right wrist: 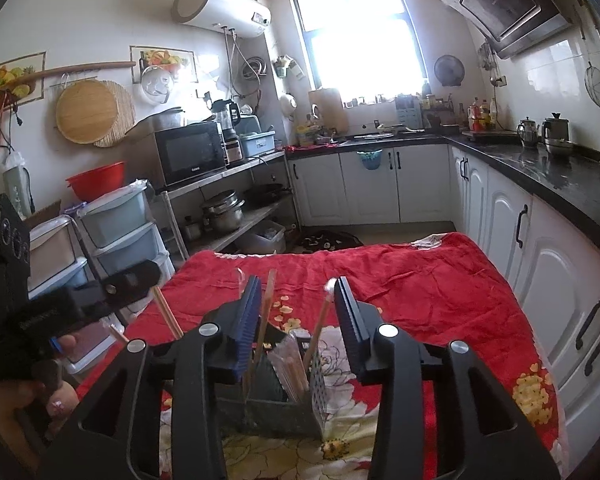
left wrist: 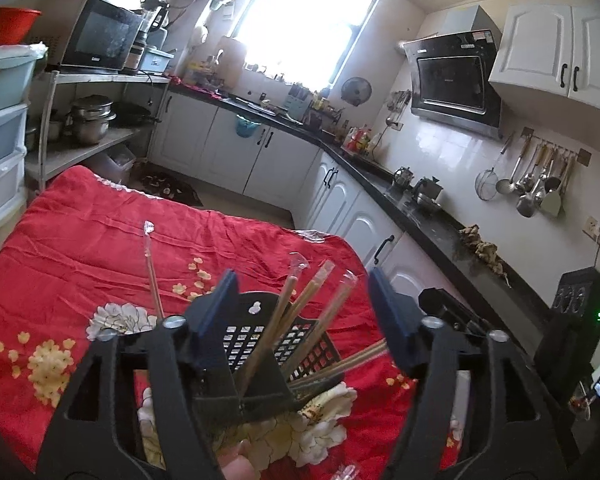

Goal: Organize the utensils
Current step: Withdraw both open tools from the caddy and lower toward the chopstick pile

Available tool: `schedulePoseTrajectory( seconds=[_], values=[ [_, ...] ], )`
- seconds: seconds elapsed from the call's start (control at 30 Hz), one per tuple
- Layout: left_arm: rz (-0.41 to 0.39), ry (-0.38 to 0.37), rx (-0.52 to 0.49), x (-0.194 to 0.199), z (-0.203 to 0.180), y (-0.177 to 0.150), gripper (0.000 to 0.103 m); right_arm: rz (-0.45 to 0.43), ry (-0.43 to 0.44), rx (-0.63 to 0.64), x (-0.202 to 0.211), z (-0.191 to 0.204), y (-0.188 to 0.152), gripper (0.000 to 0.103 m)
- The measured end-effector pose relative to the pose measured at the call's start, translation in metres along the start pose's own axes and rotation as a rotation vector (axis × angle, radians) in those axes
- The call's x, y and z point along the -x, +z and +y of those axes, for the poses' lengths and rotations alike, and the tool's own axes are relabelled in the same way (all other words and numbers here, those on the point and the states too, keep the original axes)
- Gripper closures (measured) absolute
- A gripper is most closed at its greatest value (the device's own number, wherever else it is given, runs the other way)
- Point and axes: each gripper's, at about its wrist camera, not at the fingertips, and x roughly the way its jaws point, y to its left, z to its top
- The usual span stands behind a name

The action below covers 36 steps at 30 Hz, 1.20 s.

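Note:
A black perforated utensil holder (left wrist: 260,344) stands on a table under a red floral cloth (left wrist: 100,248). Several plastic-wrapped chopsticks (left wrist: 314,284) stick up out of it, and one (left wrist: 153,276) leans away on the left. My left gripper (left wrist: 300,300) is open, its blue pads standing either side of the holder's top and the chopsticks, pressing nothing. In the right wrist view the same holder (right wrist: 276,404) sits just below my right gripper (right wrist: 296,312). That gripper is open too, with two chopstick tips (right wrist: 266,312) rising in the gap.
A hand (right wrist: 24,400) holds the left gripper's body at the left edge. White cabinets (right wrist: 500,224) under a black counter (right wrist: 560,176) run along the right. Plastic drawers (right wrist: 116,228) and a shelf rack with a microwave (right wrist: 190,152) stand left of the table.

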Motion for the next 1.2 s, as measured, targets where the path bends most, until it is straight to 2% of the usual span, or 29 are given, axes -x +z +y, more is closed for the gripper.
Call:
schedulePoseTrajectory(
  seconds=[0.03,0.1,0.2,0.3,0.83,1.2],
  values=[
    [-0.004,-0.004,0.004,0.005,0.0,0.0,0.032,0.002,0.002,-0.001,0.002,0.0,-0.001,0.062],
    [-0.013,-0.005,0.015,0.012,-0.001,-0.002,0.018,0.004,0.004,0.0,0.006,0.0,-0.002,0.058],
    [-0.023,-0.01,0.021,0.024,0.0,-0.005,0.011,0.005,0.006,0.006,0.015,0.001,-0.007,0.054],
    [-0.018,-0.017,0.031,0.031,0.002,-0.01,0.011,0.009,0.014,0.005,0.021,0.003,-0.012,0.048],
    [-0.011,0.013,0.047,0.062,0.013,-0.036,0.011,0.003,0.045,0.016,0.051,0.019,-0.026,0.034],
    [0.003,0.03,0.07,0.075,0.025,-0.054,0.011,0.016,0.055,0.009,0.059,0.026,-0.037,0.032]
  ],
)
